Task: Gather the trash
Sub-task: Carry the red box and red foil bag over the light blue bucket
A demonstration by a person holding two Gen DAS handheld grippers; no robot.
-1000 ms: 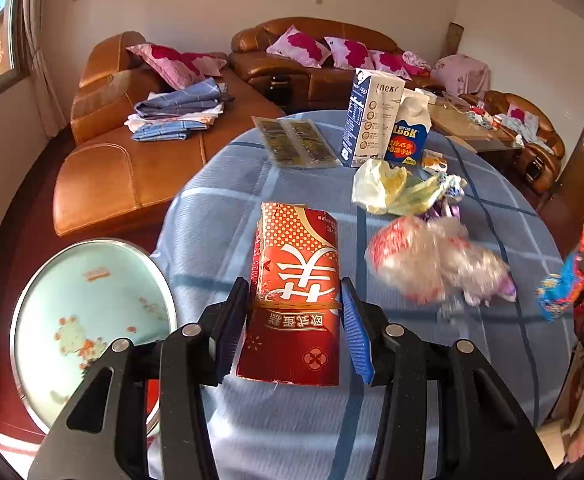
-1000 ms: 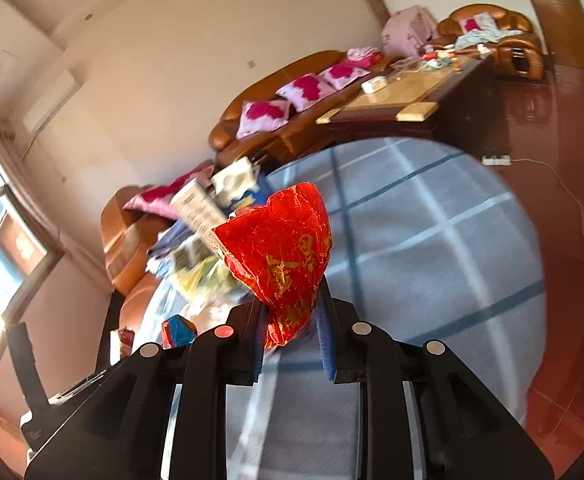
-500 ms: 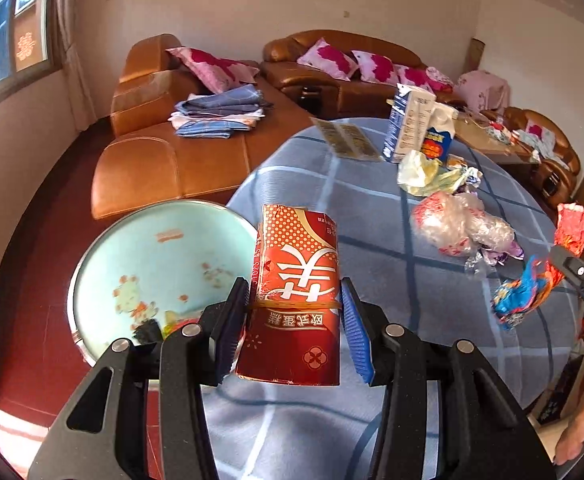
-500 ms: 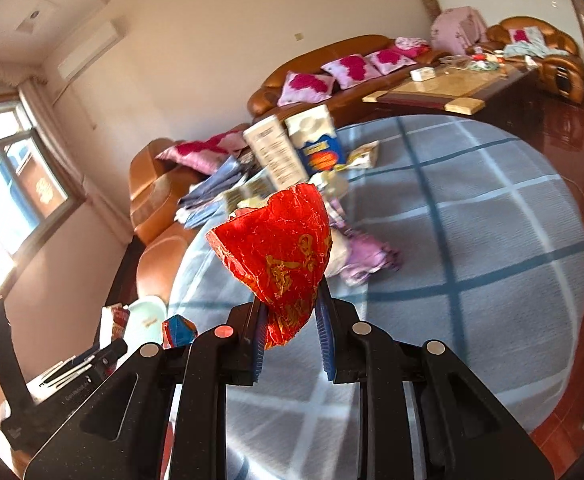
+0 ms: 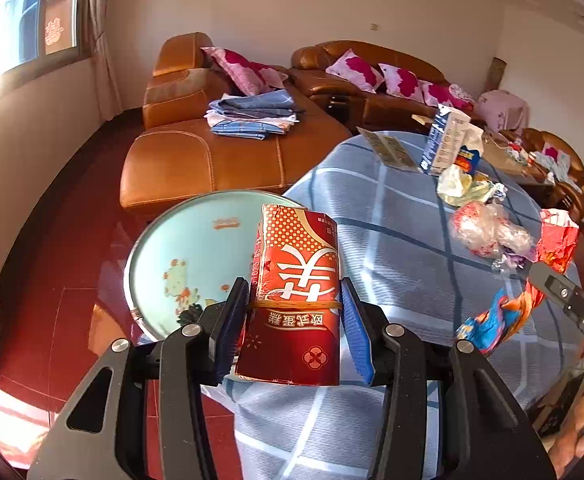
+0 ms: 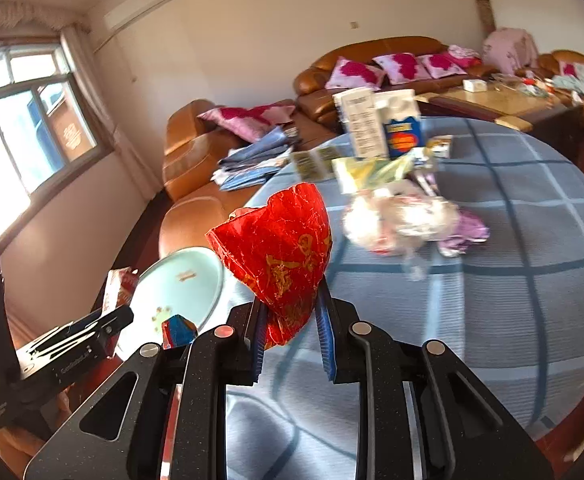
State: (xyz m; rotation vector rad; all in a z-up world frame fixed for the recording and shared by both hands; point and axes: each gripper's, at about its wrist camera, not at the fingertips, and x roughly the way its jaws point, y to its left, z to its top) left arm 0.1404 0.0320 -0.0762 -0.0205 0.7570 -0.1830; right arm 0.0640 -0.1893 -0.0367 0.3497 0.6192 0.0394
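Round table under a blue plaid woven cloth (image 5: 392, 248) lay ahead of both tongs. Round pale-green basin (image 5: 195, 248), printed with cartoons, sat low beside the table's edge, left of the left tongs (image 5: 295, 334); contents unclear. Left tongs were clamped on a red glossy cardboard carton (image 5: 298, 296), rubber band round it, held over the table edge. Right tongs (image 6: 289, 334) were clamped on a crinkled red foil wrapper (image 6: 279, 256). Clear plastic bag wad (image 6: 396, 220) and upright white cartons (image 6: 376, 124) remained farther ahead on the cloth.
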